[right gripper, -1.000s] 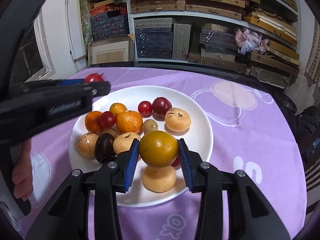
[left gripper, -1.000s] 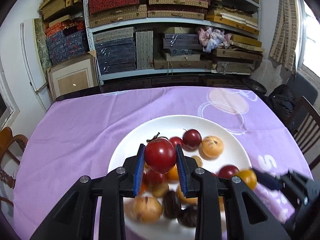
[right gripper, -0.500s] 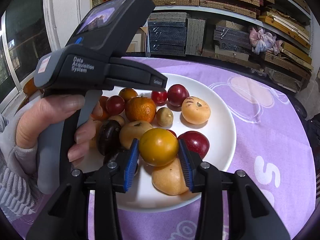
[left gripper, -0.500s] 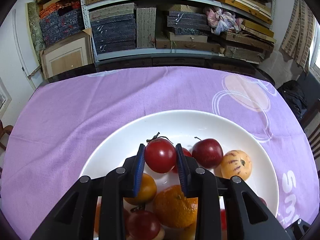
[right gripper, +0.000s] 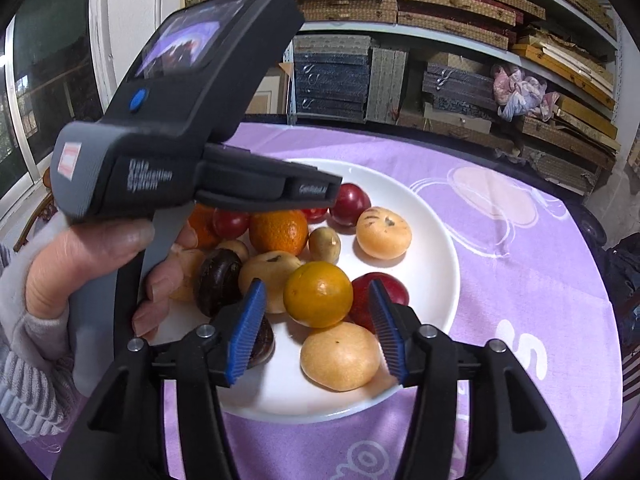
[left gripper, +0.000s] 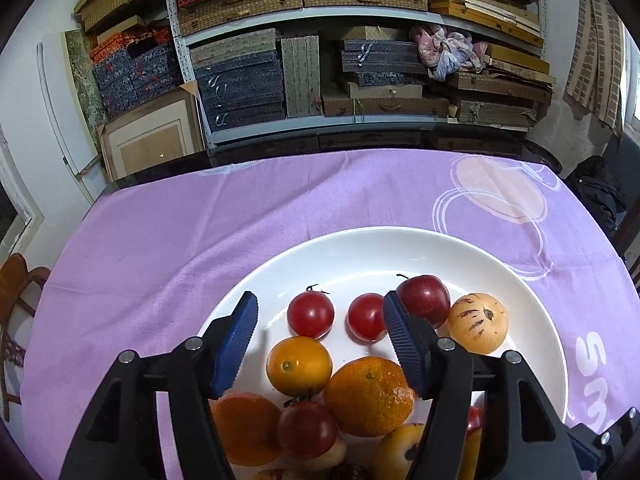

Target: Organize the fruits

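Note:
A white plate (left gripper: 400, 236) on the purple cloth holds several fruits. My left gripper (left gripper: 320, 307) hangs low over it with its jaws opening. A red tomato with a stem (left gripper: 310, 315) lies on the plate between the blue pads (left gripper: 236, 340), touching neither. Beside it are a second tomato (left gripper: 366, 322), a dark red plum (left gripper: 424, 300) and a mandarin (left gripper: 370, 396). My right gripper (right gripper: 316, 292) is opening too. A yellow-orange fruit (right gripper: 319, 294) rests on the pile between its pads with a gap on each side.
In the right wrist view a hand (right gripper: 80, 264) holds the left gripper's body (right gripper: 180, 140) over the left of the plate (right gripper: 440, 240). Shelves of boxes (left gripper: 320, 60) stand behind the table. A wooden chair (left gripper: 16, 280) is at the left edge.
The left gripper came forward and down over the plate, opened and let go of the stemmed tomato, which now lies on the plate. The right gripper opened off the yellow-orange fruit.

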